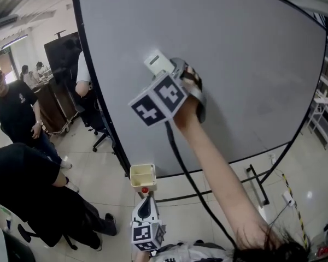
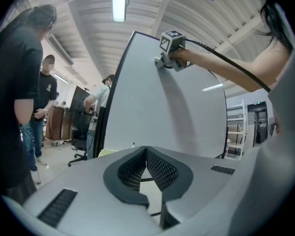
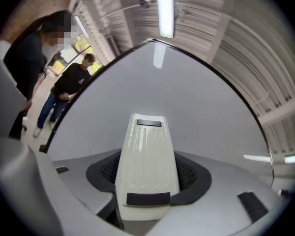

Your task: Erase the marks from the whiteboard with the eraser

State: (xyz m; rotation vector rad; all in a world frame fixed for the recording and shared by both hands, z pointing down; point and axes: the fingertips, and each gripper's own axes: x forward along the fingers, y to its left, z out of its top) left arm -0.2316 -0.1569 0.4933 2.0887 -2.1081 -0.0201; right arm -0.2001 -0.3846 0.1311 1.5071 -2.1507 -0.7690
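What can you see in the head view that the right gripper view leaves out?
Only the head view shows the left tool hanging low near a yellow box, plus the arm and marker cube behind the right tool. Only the right gripper view shows a ceiling lamp and the jaws shut on the eraser's near end. Both show the whiteboard, the eraser held up to it and a bystander in black.

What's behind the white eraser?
The whiteboard is behind the eraser held by the right gripper. The patch directly under the eraser is covered, so any marks there can't be seen.
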